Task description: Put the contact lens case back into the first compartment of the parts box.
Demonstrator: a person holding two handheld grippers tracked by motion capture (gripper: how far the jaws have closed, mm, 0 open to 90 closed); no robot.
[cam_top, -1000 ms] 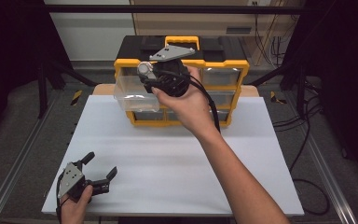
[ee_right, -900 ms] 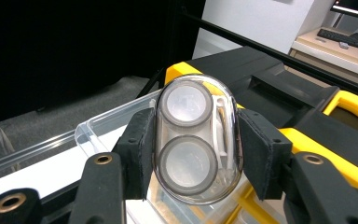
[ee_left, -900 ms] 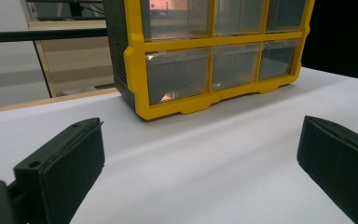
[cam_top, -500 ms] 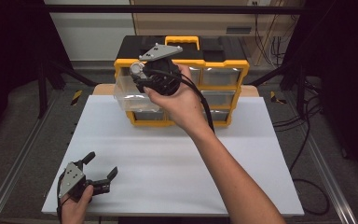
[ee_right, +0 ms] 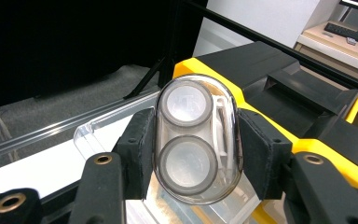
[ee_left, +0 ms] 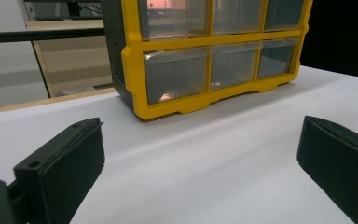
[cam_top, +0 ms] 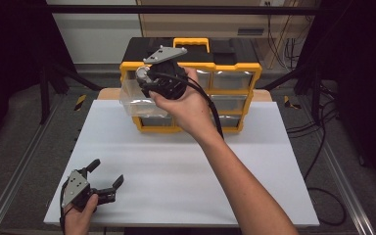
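At upper centre of the high view, the right gripper (ee_right: 193, 154) pinches a clear oval plastic case with 2 round grey discs (ee_right: 195, 140) above the yellow-framed drawer cabinet (cam_top: 235, 68). Lower left, the left gripper (cam_top: 106, 177) sits spread over the white desk (cam_top: 176, 166).

Right tool (ee_right: 193, 149) raised, clamped; left tool (cam_top: 104, 179) low, jaws apart.

Right gripper (cam_top: 144, 78) hovered over clear drawer (cam_top: 138, 100) pulled from yellow organizer (cam_top: 235, 66); left gripper (cam_top: 106, 178) rested open on white table (cam_top: 186, 166).
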